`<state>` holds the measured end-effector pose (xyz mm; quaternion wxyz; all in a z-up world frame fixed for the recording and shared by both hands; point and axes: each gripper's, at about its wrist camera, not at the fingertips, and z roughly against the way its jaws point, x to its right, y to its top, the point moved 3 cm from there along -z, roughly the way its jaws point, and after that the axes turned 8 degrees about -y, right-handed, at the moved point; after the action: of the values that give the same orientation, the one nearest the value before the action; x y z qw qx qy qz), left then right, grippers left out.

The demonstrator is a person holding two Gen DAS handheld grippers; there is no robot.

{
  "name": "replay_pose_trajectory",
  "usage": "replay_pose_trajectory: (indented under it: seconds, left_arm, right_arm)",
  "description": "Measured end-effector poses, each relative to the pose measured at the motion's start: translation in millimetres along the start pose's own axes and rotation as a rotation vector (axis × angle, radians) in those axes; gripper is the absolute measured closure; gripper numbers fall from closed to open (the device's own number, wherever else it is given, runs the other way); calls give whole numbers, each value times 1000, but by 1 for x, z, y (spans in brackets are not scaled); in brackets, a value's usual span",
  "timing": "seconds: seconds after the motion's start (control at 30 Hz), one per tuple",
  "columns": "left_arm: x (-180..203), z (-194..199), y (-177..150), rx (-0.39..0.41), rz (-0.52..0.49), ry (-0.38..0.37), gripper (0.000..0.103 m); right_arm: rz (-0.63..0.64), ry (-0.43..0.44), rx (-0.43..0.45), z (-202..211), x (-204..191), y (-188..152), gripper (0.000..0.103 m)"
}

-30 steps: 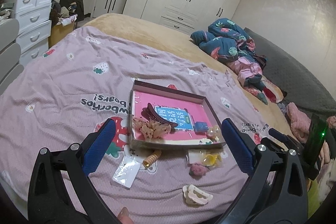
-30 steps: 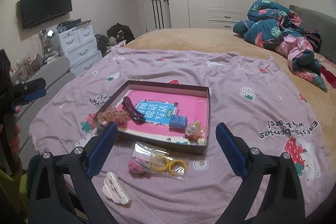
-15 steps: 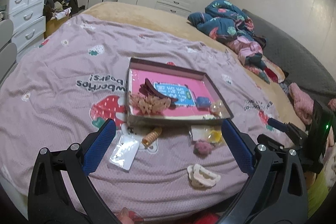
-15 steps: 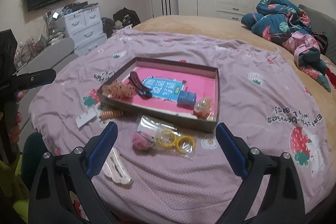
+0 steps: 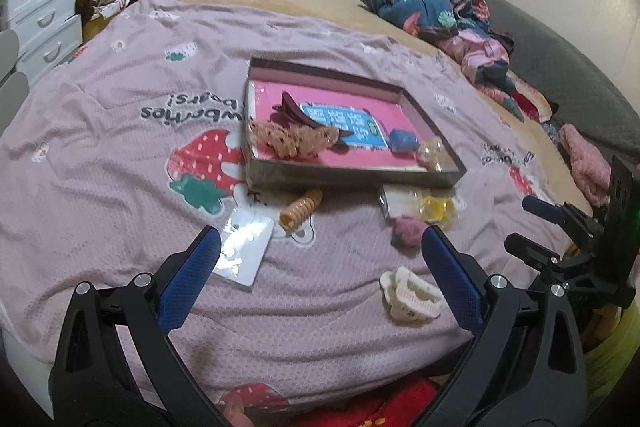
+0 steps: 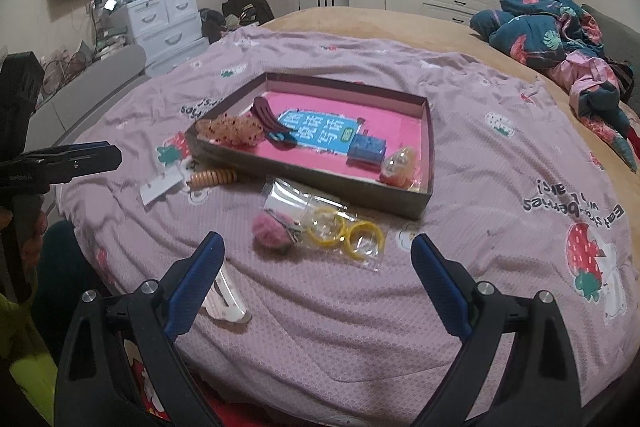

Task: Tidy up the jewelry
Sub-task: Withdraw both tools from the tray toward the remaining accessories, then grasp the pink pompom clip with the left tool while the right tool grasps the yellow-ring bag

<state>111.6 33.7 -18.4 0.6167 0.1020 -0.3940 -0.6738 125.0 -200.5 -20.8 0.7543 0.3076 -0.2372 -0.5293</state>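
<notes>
Both the left gripper and the right gripper hang with jaws spread wide and hold nothing above the purple bedspread. From the left wrist view, the box holding hair clips lies at twelve o'clock. The orange spiral hair tie sits just below its near wall, the white claw clip at four o'clock, and the bag of yellow rings just beside the box.

Shallow box, pink floor, on bedspread centre: holds speckled orange scrunchie, maroon clip, blue pouch, clear trinket. Near edge of bedspread, outside box: orange coil tie, flat clear packet, bagged yellow rings, pink pompom, white claw clip.
</notes>
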Motion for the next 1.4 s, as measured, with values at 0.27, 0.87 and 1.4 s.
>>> replay_pose_trajectory:
  seconds: [0.27, 0.87, 1.4]
  left_arm:
    - [13, -19, -10, -49, -39, -28, 9]
    - [70, -89, -21, -189, -204, -117, 48]
    - [68, -145, -22, -281, -171, -138, 62]
  right_arm:
    - [-13, -15, -41, -17, 9, -12, 9]
    - [-106, -98, -107, -52, 61, -31, 9]
    - [-109, -62, -149, -78, 68, -28, 9]
